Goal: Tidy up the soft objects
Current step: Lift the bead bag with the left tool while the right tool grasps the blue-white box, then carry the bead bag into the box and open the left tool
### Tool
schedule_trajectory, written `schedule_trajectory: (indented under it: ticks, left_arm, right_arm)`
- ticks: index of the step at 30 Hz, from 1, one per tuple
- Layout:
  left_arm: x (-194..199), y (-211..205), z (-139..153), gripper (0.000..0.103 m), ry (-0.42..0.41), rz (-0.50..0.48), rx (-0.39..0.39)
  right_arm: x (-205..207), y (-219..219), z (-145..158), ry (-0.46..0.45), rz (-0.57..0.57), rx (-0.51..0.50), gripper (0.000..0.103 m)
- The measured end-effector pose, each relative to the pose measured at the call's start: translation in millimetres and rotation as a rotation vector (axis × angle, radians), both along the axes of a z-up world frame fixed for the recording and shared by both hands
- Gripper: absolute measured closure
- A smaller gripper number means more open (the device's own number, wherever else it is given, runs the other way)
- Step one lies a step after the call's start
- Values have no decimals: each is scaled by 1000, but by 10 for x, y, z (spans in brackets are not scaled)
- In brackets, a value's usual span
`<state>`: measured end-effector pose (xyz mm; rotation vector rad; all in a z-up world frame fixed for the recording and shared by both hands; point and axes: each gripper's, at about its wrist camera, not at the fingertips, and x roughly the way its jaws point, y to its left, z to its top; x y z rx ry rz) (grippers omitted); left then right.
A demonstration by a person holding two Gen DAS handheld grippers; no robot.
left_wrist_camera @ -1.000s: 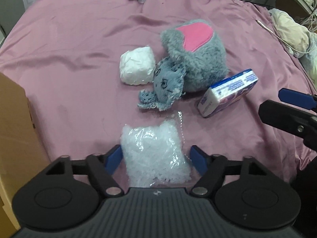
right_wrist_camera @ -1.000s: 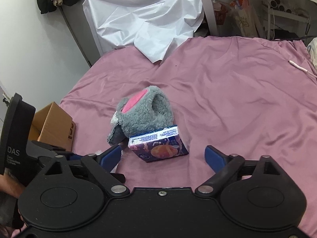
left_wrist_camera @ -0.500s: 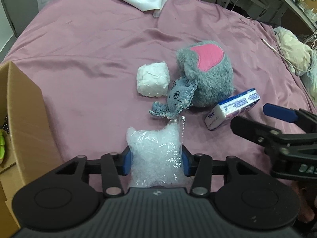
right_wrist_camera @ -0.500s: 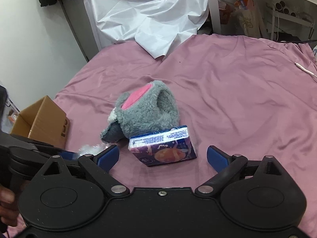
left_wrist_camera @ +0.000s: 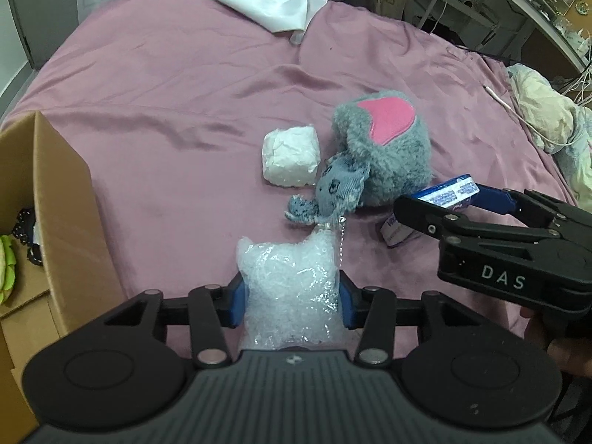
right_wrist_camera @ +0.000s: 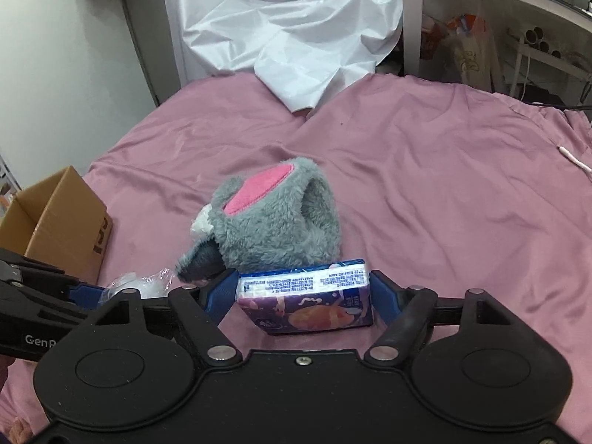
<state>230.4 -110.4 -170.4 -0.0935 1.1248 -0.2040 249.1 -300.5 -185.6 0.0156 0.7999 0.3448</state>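
On the pink bed (left_wrist_camera: pixel 177 118), two soft packs are clamped and either could slip on the way to the box.

The cardboard box (left_wrist_camera: pixel 63 199) stands open at the bed's left edge, so the carry crosses the grey plush toy (right_wrist_camera: pixel 281 222), which touches the tissue pack (right_wrist_camera: pixel 307 298); lifting may drag it along. The left hand-held gripper (left_wrist_camera: pixel 290 301) is closed on the clear plastic bag (left_wrist_camera: pixel 288 288), whose slick, squashy film could slide through the pads. The right hand-held gripper (right_wrist_camera: pixel 303 294) has just been closing, its pads now meeting the tissue pack's ends; a light pinch may let it tip out. The white wrapped bundle (left_wrist_camera: pixel 290 161) lies beside the plush toy, untouched.
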Motion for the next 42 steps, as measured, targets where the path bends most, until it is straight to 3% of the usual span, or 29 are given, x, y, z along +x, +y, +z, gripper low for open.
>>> schedule_trajectory:
  ticks: [10, 20, 30, 42]
  left_arm:
    - [-121, 30, 234, 57, -79, 11, -5]
    - [-293, 99, 606, 57, -189, 24, 2]
    - [-498, 410, 871, 57, -252, 83, 2]
    - [-738, 902, 940, 56, -283, 162, -12]
  right_arm:
    - [-247, -105, 240, -32, -3, -19, 29]
    - [-404, -104, 502, -60, -16, 26, 29]
    - [-532, 44, 752, -97, 19, 85, 29]
    - [-659, 319, 866, -117, 50, 118, 29]
